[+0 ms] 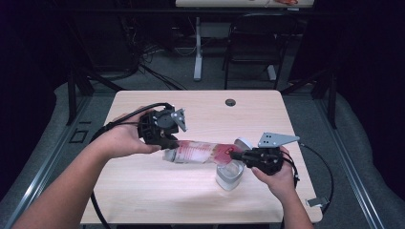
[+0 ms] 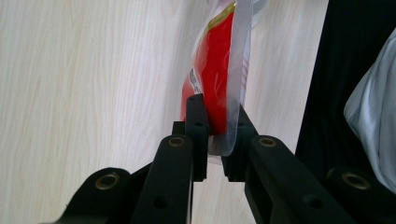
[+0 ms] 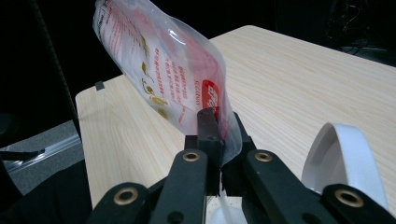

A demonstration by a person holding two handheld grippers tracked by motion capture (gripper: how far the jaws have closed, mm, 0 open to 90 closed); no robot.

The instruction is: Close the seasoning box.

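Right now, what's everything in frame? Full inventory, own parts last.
plastic pouch: 1, clear with red and white print, held above the table between the two grippers
container: 1, translucent white, on the table below the pouch's right end
lid: 1, white, by the container
table: 1, light wood
chair: 1, black, beyond the table
left gripper: 1, black, shut on the pouch's left end
right gripper: 1, black, shut on the pouch's right end

Lab, dark curtains [image 1: 28, 57], floor cables [image 1: 157, 71], desks [image 1: 200, 102]
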